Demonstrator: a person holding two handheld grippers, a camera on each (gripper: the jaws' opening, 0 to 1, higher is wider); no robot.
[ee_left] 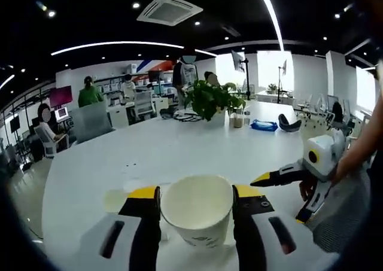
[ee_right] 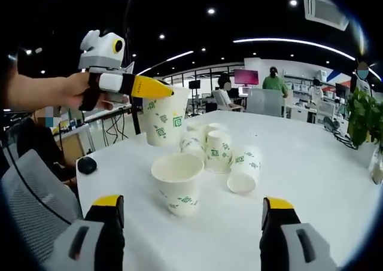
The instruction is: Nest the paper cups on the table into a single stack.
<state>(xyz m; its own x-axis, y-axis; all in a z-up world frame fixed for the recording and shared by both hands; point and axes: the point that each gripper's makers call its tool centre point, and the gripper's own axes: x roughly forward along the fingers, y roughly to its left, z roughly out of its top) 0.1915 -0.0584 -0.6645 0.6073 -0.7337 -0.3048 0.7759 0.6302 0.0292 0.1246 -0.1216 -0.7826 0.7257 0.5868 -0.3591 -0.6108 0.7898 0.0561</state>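
White paper cup (ee_left: 197,216) sat clamped between the left gripper (ee_left: 196,200) jaws, lifted off the table (ee_right: 311,181). At ten o'clock from the wide-spread, empty right gripper (ee_right: 192,210), an upright cup (ee_right: 178,183) stood before clustered cups (ee_right: 218,151).

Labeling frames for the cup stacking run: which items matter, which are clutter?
Job:
held paper cup in left gripper
upright cup
cup cluster
tipped cup
right gripper

Clutter:
potted plant
blue item
black object
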